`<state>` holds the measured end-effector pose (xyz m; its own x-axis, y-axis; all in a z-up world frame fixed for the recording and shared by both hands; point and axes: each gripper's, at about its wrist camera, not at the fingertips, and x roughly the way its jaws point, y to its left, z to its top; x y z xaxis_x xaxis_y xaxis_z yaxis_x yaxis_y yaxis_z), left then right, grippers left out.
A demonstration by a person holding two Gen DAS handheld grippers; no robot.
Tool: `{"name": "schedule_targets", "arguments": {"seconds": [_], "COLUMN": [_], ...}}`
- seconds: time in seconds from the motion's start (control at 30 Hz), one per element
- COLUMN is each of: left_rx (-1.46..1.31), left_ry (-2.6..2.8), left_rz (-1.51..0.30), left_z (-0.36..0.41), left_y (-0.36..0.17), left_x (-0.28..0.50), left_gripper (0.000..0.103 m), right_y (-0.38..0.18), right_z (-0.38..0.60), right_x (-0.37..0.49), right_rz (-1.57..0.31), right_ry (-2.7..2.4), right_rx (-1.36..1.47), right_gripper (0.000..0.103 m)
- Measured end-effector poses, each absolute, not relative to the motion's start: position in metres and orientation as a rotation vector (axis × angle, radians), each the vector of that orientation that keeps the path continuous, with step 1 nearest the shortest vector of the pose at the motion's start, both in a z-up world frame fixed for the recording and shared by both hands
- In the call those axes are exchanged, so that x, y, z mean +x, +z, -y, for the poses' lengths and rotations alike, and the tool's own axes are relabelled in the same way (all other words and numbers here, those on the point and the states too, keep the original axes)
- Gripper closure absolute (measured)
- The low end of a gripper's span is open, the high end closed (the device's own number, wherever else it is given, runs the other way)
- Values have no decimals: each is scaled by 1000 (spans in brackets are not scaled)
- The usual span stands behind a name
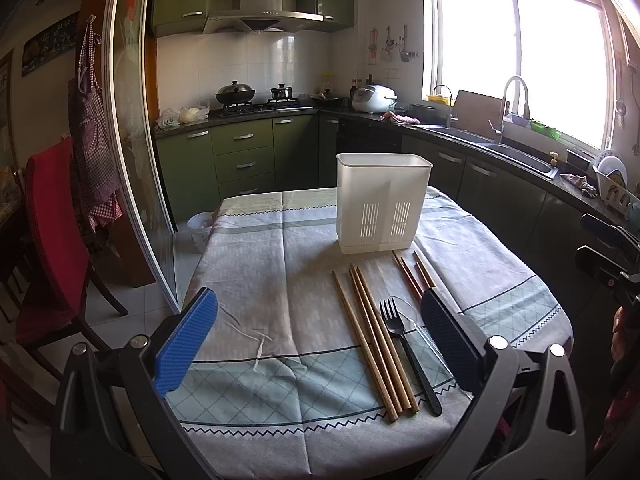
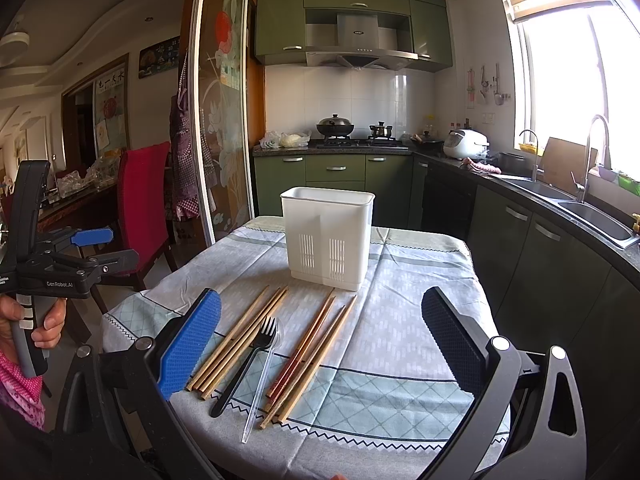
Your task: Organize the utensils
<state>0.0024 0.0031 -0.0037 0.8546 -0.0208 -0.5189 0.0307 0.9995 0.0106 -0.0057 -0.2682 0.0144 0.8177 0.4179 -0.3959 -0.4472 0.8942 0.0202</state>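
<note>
Blue-padded fingers [image 2: 188, 344] of the right gripper [image 2: 320, 344] framed the near edge of the table, spread wide apart with nothing between them, and the left gripper [image 1: 320, 344] stood released in the same way, its jaws wide and empty above the cloth. Seen from the right wrist view, a hand [image 2: 38, 324] wrapped the left tool's handle off the table's left side, with a pink dotted sleeve [image 2: 20, 396] below it. On the checked tablecloth [image 2: 400, 360] the utensils lay loose in a rough row, pointing toward the far end. A bundle of pale wooden chopsticks [image 2: 236, 340] lay on the left, just beside a black plastic fork [image 2: 248, 360] with its tines facing away. A clear plastic utensil [image 2: 262, 380] lay against the fork's right side; what kind it was could not be told. Right of that lay a second group of chopsticks [image 2: 308, 356], some reddish brown and some pale. Beyond all of them, near the middle of the table, stood a white plastic utensil holder [image 2: 328, 236], upright, with slotted vents low on its front wall and nothing visible inside. In the left wrist view the same holder [image 1: 382, 204] stood just past the far tips of the reddish chopsticks [image 1: 412, 276]. Green kitchen cabinets [image 2: 336, 172] and a sink [image 2: 592, 216] lay behind.
</note>
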Motion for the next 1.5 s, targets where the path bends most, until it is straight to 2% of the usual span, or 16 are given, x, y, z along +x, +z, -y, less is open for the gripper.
{"name": "schedule_targets", "arguments": {"seconds": [1.5], "left_rx": [12], "left_ry": [-26], "left_rz": [-550], "left_z": [-6], "left_y": [-6], "left_x": [0], "left_gripper": [6], "right_y": [11], "right_z": [267], "right_x": [-4], "right_rz": [-413], "right_ry": [461], "right_rx": [-74], "right_gripper": [4]}}
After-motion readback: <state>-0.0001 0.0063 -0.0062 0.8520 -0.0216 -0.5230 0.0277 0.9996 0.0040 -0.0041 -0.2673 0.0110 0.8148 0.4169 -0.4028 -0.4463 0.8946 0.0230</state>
